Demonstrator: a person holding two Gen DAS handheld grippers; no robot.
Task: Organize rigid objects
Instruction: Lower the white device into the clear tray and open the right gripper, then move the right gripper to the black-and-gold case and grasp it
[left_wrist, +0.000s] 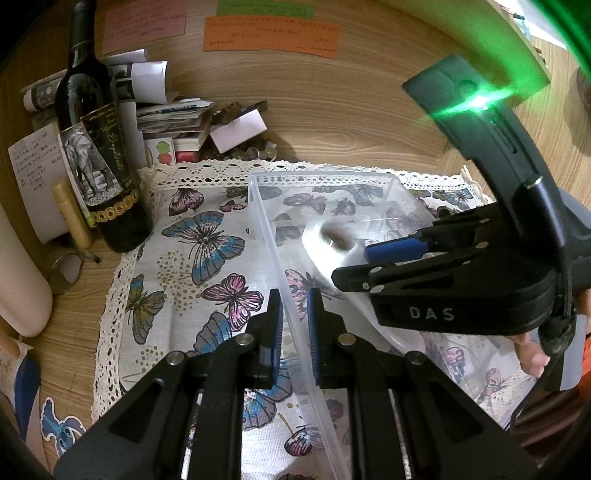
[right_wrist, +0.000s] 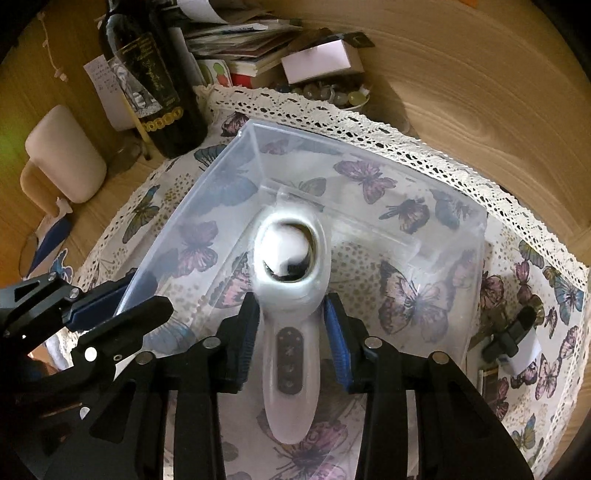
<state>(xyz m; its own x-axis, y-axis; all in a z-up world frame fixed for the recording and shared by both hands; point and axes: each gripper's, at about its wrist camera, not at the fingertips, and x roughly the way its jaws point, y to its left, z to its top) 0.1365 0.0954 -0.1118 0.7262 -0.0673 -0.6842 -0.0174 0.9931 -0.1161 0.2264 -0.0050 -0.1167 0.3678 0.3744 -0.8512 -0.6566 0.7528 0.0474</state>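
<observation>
On the butterfly cloth (right_wrist: 417, 295) stood a clear bin (right_wrist: 258, 155). My left gripper (left_wrist: 295, 332) was clamped on its near wall. My right gripper (right_wrist: 291, 332) straddled a white device (right_wrist: 290, 280) whose round head lay in the bin; the pads looked slightly off its handle. A bottle (left_wrist: 99, 155) stood beside the cloth

Left view: close behind its tool (left_wrist: 295, 332), facing steeply down past the bin wall.
Right view: likewise, steeper.
Shared: clear bin (right_wrist: 369, 155), butterfly cloth (left_wrist: 177, 280).
</observation>
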